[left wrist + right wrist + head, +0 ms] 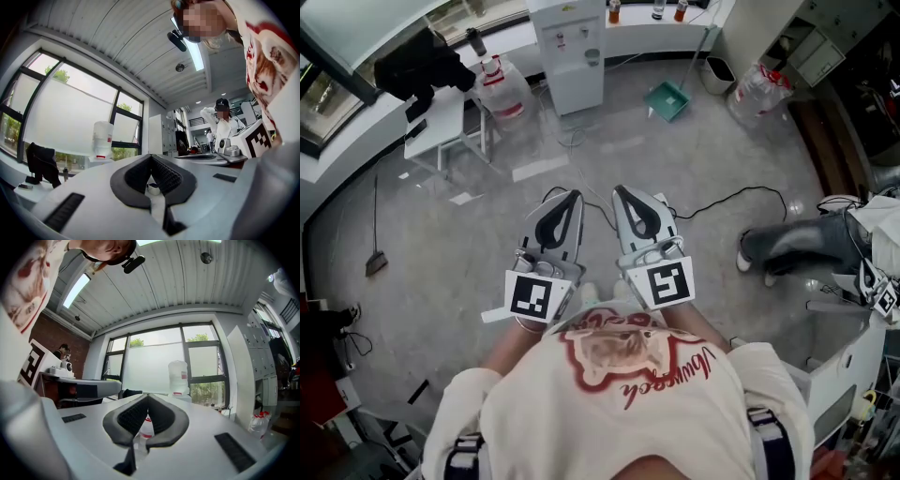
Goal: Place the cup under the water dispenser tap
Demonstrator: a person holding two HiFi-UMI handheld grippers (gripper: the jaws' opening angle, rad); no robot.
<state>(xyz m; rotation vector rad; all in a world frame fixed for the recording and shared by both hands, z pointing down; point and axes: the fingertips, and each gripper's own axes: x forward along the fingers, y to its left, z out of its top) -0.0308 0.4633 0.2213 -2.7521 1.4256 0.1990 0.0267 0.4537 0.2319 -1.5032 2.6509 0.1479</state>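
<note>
L claw (576, 195) & R claw (618, 189) both closed, empty; only head view shows green dustpan (667, 100).

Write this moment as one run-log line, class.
left gripper: shut | right gripper: shut | held: nothing | water dispenser: far ahead across floor

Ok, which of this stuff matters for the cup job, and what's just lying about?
Job: water dispenser, small cup-like thing on its front, left gripper, right gripper.
Lying about: green dustpan, water jug, broom, black cable, bin.
</note>
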